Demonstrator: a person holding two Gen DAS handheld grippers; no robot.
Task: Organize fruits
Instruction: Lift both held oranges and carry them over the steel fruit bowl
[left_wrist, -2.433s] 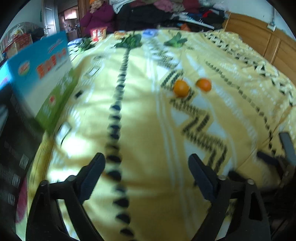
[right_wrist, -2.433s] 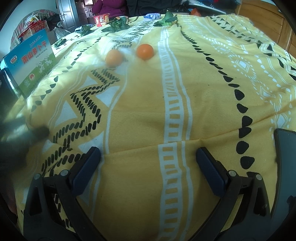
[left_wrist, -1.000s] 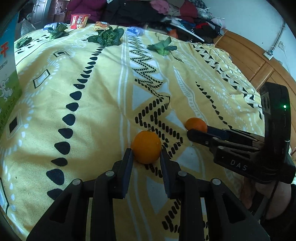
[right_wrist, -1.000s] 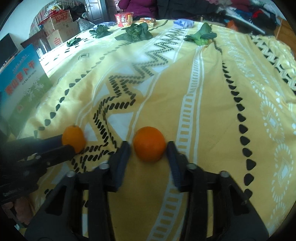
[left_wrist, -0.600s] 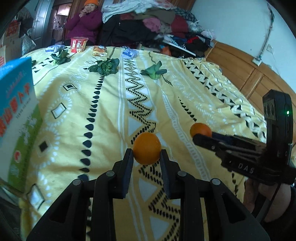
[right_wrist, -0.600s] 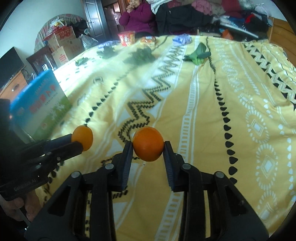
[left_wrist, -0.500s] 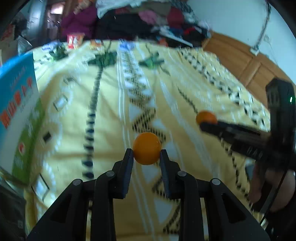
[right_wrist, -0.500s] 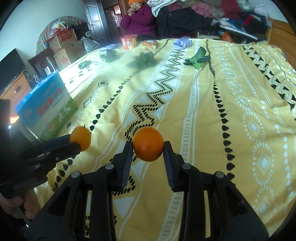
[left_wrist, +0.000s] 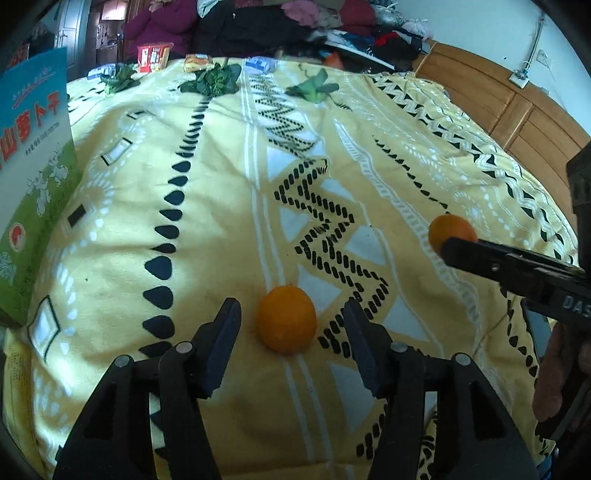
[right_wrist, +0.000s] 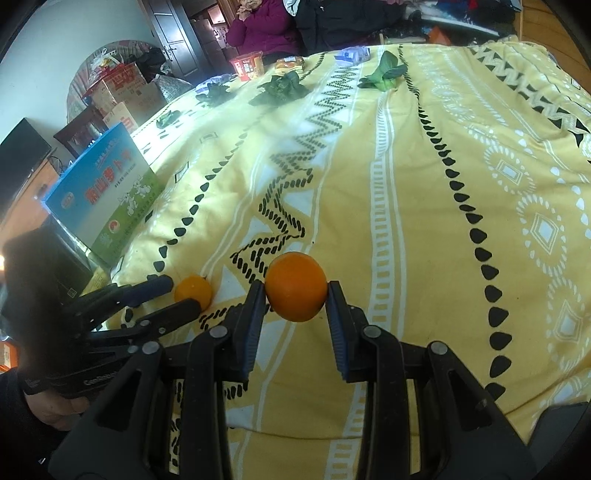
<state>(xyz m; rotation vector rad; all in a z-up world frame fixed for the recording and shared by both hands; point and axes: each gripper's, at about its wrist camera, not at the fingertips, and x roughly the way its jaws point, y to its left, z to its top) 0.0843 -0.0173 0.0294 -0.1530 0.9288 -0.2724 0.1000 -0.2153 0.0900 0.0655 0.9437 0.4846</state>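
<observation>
Two oranges are in play on a yellow patterned bedspread (left_wrist: 221, 221). In the left wrist view my left gripper (left_wrist: 291, 317) is open, and the first orange (left_wrist: 286, 319) lies on the bedspread between its spread fingers, touching neither. In the right wrist view my right gripper (right_wrist: 296, 291) is shut on the second orange (right_wrist: 296, 286) and holds it above the bedspread (right_wrist: 424, 221). The left gripper (right_wrist: 177, 295) shows at the left with the first orange (right_wrist: 193, 290) at its tips. The second orange (left_wrist: 451, 232) also shows at the right of the left wrist view.
A blue and green carton (left_wrist: 33, 177) stands at the bed's left edge, also in the right wrist view (right_wrist: 107, 192). Leafy greens (left_wrist: 216, 79) and snack packs (left_wrist: 153, 57) lie at the far end. A seated person (right_wrist: 264, 26) and a wooden headboard (left_wrist: 517, 110) border the bed.
My left gripper has come down, opened and let go of its orange, which now rests on the bedspread. My right gripper still holds its orange.
</observation>
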